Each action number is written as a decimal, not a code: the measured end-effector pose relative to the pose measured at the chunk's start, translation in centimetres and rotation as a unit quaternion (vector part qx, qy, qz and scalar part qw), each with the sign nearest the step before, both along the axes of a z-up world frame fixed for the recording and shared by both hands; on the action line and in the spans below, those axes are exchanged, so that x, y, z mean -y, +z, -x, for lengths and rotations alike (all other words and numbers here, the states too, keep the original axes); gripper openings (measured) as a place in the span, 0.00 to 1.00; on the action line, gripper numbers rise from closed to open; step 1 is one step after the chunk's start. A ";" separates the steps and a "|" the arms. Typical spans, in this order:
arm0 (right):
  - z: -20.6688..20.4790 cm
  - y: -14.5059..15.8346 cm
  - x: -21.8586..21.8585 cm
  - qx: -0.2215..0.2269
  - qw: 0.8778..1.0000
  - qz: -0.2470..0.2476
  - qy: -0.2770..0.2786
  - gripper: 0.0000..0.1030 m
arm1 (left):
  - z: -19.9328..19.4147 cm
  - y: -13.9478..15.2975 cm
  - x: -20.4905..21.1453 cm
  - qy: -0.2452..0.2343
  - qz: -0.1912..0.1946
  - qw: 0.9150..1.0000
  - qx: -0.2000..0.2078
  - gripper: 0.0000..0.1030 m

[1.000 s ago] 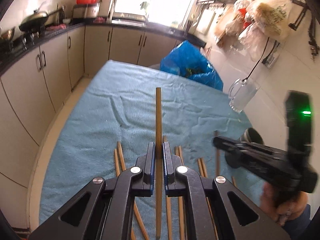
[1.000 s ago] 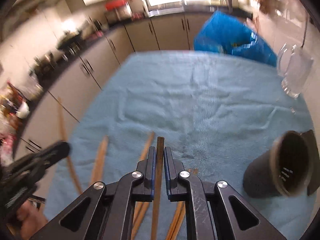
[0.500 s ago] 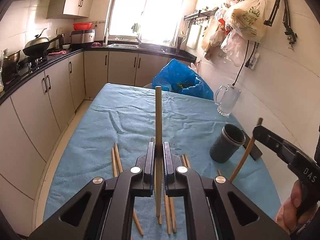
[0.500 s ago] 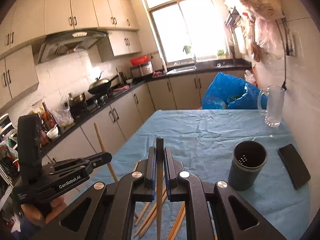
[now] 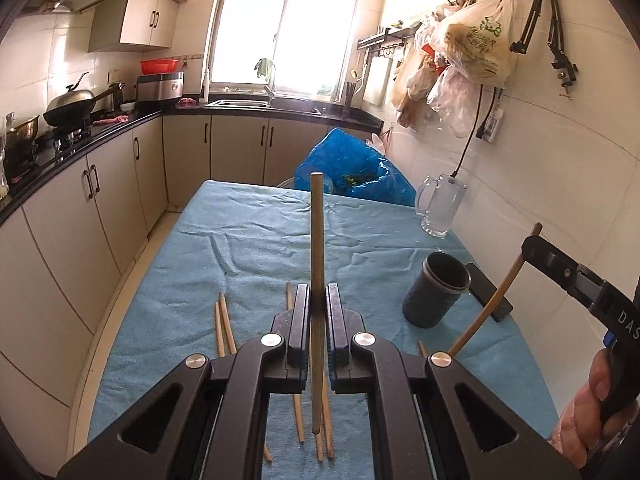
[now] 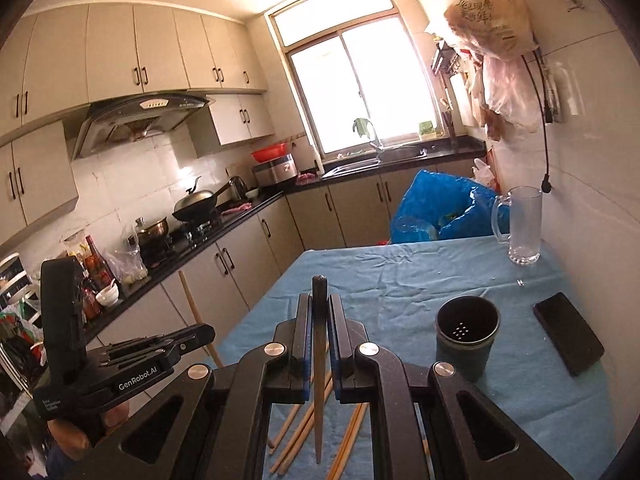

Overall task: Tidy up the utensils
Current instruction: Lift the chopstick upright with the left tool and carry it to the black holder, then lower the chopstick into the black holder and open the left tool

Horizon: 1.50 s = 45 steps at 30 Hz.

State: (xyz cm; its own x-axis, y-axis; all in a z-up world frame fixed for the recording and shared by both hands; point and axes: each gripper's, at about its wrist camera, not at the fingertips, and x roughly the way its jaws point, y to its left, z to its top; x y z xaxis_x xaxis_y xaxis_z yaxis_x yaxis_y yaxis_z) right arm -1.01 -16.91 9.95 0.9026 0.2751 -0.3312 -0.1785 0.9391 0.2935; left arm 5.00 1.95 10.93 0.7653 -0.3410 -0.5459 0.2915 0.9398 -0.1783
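Note:
My left gripper (image 5: 318,300) is shut on a light wooden chopstick (image 5: 317,236) that stands upright above the blue tablecloth (image 5: 256,248). In its own view my right gripper (image 6: 319,312) is shut on a darker chopstick (image 6: 319,360), also upright. Seen from the left wrist, that right gripper (image 5: 530,246) hangs at the right with its chopstick (image 5: 492,300) slanting down. A dark round utensil holder (image 6: 467,336) stands open-topped on the cloth, to the right of both grippers. Several loose chopsticks (image 5: 224,324) lie on the cloth below the fingers.
A black phone (image 6: 568,332) lies right of the holder, a glass mug (image 6: 522,226) stands near the wall, and a blue plastic bag (image 6: 436,208) sits at the table's far end. Cabinets and a stove counter (image 5: 80,132) run along the left. A hand (image 5: 588,412) grips the right tool.
Both grippers have risen and tilted up, each keeping its chopstick. The views now take in the whole kitchen, and the holder stands upright in view.

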 end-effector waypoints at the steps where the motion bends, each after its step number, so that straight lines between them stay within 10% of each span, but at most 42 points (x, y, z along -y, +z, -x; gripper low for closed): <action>1: 0.2 0.1 0.2 0.001 1.000 -0.001 0.000 0.08 | 0.1 0.2 0.2 -0.002 -0.001 1.000 0.002 0.06; 28: 2.6 4.8 10.6 0.060 0.991 -0.049 -0.105 0.08 | -2.3 6.3 11.6 -0.102 -0.005 0.994 0.031 0.06; 45: -4.0 5.5 14.9 0.065 0.981 -0.042 -0.177 0.08 | -10.7 8.2 18.7 -0.115 0.040 0.992 0.043 0.06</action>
State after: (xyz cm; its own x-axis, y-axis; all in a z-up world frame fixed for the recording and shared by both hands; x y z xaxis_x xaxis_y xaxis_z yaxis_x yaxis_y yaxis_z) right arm 3.00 -31.82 15.47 0.9796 -0.0430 -0.1965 0.1144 0.9227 0.3682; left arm 15.73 -16.74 19.09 0.7052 -0.5506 -0.4467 0.5130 0.8311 -0.2145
